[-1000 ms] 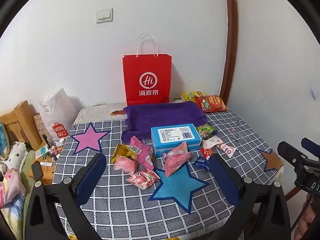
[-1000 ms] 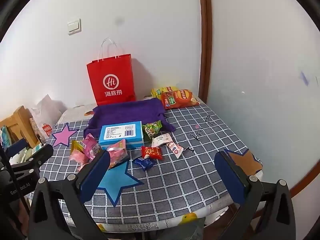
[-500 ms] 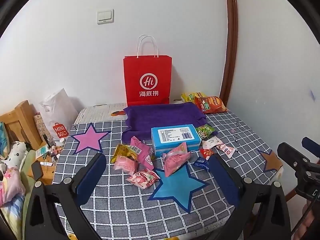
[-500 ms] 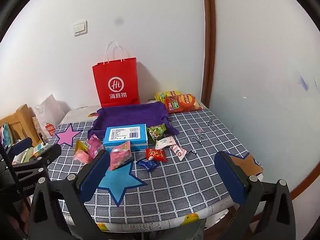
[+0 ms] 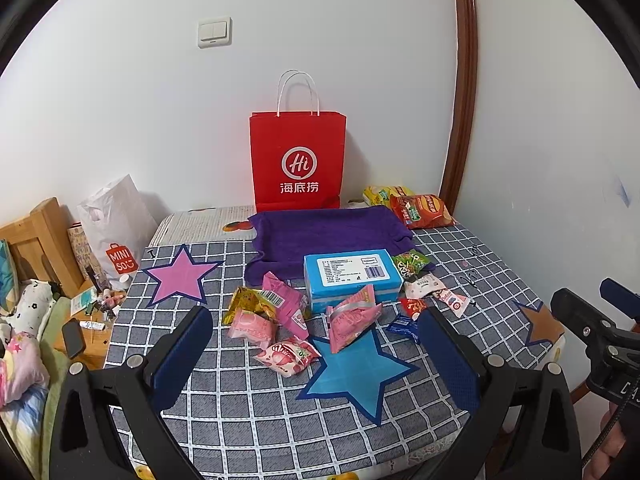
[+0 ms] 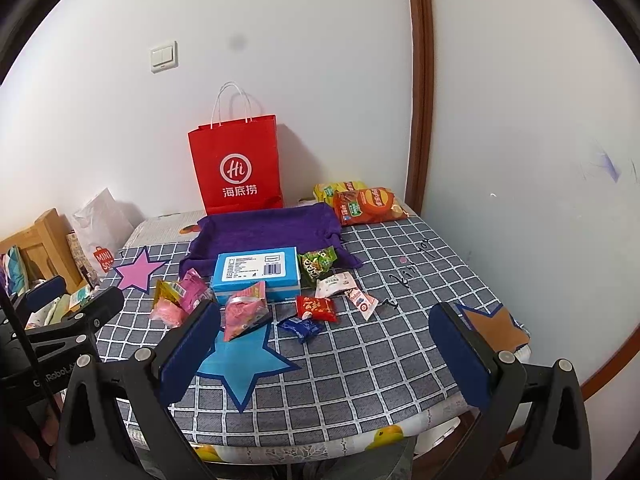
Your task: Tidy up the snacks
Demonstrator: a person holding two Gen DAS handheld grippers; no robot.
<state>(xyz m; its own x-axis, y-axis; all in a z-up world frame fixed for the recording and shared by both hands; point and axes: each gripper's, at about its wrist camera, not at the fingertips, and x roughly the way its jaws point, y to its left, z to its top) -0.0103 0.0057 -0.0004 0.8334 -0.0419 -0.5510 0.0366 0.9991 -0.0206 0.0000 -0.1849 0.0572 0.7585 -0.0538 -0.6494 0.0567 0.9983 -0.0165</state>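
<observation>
Snack packets (image 5: 352, 316) on checked table (image 5: 248, 408), beyond left gripper (image 5: 316, 344), right gripper (image 6: 324, 340), both spread wide, empty

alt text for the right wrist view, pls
Open right gripper, holding nothing, faces a checked table strewn with snack packets around a blue box. A red paper bag stands at the back wall behind a purple cloth.

Table: grey checked cloth-covered table (image 5: 256, 412)
Far: upright red paper bag (image 5: 297, 160), purple towel (image 5: 320, 236)
Middle: blue rectangular box (image 5: 352, 276), scattered pink snack packets (image 5: 352, 318)
Near: blue paper star (image 5: 356, 372)
Left: pink paper star (image 5: 178, 276)
</observation>
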